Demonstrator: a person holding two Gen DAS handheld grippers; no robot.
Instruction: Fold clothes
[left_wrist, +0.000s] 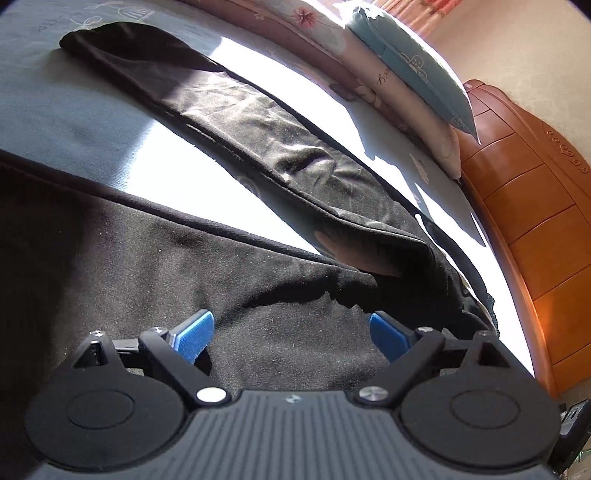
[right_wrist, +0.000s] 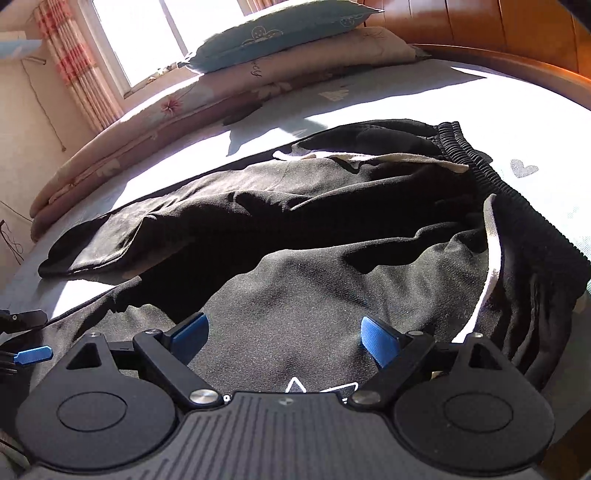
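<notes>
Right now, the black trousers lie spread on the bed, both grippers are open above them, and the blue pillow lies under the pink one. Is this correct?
Not quite: the blue pillow lies on top of the pink one, as the right wrist view shows. The rest holds: the black trousers lie spread on the bed, and the left gripper and right gripper are open above them.

Black trousers (right_wrist: 295, 229) — blue-padded tongs (right_wrist: 284, 334)

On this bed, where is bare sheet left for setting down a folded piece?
Free: the sunlit wedge of sheet between the two legs of the black trousers, and the strip between the waistband and the stacked pillows. Crowded: everything just ahead of both tools, covered in black fabric.
</notes>
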